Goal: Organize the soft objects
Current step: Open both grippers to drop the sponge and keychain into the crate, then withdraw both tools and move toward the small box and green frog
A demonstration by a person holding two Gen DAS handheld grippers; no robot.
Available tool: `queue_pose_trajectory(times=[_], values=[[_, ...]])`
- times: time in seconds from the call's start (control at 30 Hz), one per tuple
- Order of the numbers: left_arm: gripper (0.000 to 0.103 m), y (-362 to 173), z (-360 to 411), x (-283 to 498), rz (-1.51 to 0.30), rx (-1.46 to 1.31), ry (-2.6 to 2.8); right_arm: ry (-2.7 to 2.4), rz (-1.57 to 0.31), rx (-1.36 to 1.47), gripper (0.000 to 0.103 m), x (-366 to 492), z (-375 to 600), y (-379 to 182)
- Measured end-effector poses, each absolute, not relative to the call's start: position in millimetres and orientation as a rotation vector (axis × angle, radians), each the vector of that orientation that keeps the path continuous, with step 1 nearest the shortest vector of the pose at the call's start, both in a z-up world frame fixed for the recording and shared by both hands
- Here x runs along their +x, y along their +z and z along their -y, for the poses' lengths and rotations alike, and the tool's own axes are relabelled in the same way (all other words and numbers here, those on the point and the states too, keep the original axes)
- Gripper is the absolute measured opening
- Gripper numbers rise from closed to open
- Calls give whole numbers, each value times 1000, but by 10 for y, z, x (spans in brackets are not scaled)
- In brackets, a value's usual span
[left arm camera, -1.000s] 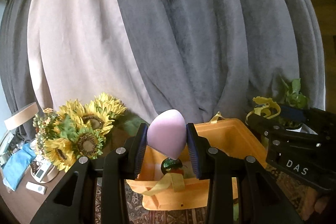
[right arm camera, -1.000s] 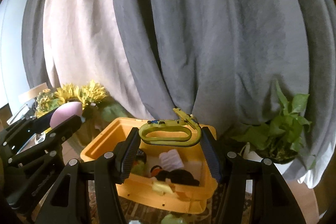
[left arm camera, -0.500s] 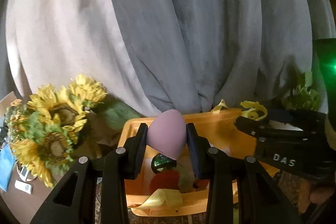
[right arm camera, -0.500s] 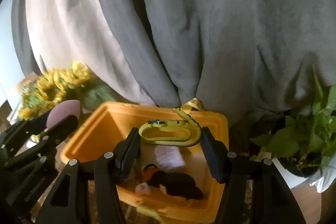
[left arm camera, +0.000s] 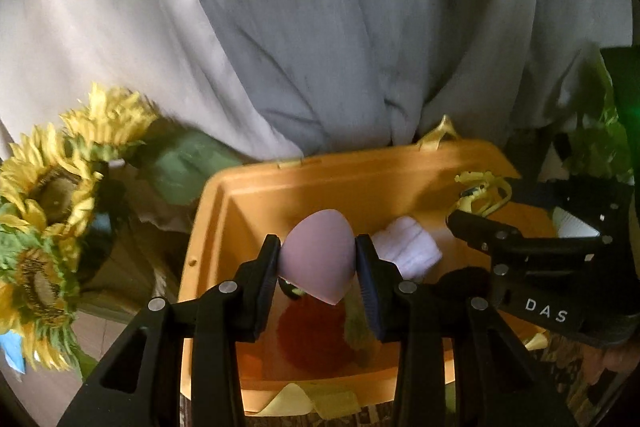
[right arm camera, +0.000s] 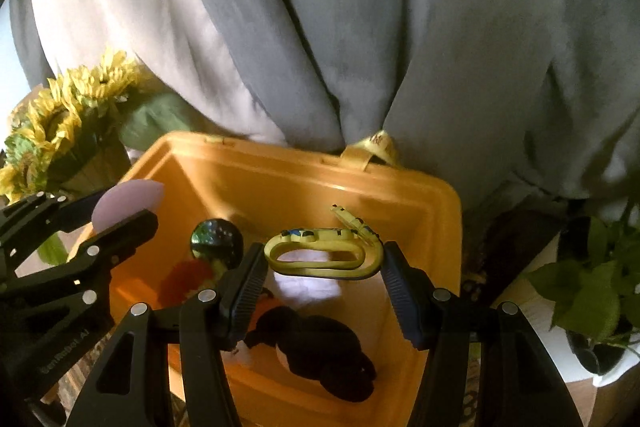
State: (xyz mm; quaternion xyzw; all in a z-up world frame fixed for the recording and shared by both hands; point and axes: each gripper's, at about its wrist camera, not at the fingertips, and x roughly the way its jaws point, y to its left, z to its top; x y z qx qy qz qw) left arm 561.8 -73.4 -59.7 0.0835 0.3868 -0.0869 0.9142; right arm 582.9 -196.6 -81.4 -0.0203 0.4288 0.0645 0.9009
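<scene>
Pointing downward: lilac sponge's (left arm camera: 318, 255) tip

**A lived-in room at home**

Looks like a living room. Heavy grey curtains (right arm camera: 420, 39) and a pale drape (left arm camera: 104, 39) hanging across twelve o'clock. Sunflowers (left arm camera: 52, 203) bunched at nine o'clock, a potted plant (right arm camera: 592, 291) at three o'clock. An orange bin (right arm camera: 424, 199) of soft toys at six o'clock, set on a patterned rug (left arm camera: 372, 417).
</scene>
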Motion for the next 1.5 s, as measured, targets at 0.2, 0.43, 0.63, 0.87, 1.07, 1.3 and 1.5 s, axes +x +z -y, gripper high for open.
queue_pose_trajectory(times=[0.2, 0.43, 0.63, 0.87, 1.07, 1.3, 1.5], values=[[55, -719, 764, 5661, -862, 166, -182, 130, -928, -50, 61, 5881, 1974, -904], [72, -700, 713, 5617, -867, 161, -157, 121, -923, -38, 65, 5885, 1996, -873], [82, -554, 669, 5486, -826, 134, -139, 108, -865, -12, 65, 5766, 2019, -693], [94, -325, 645, 5229, -752, 110, -132, 100, -760, -2, 71, 5440, 2022, -376], [95, -176, 653, 4918, -684, 100, -118, 81, -681, 11, 72, 5118, 2064, -162], [95, -134, 749, 4584, -647, 91, -99, 87, -619, 10, 72, 4794, 2089, -57], [95, -147, 765, 4299, -626, 78, -56, 102, -602, 22, 72, 4547, 2132, -67]])
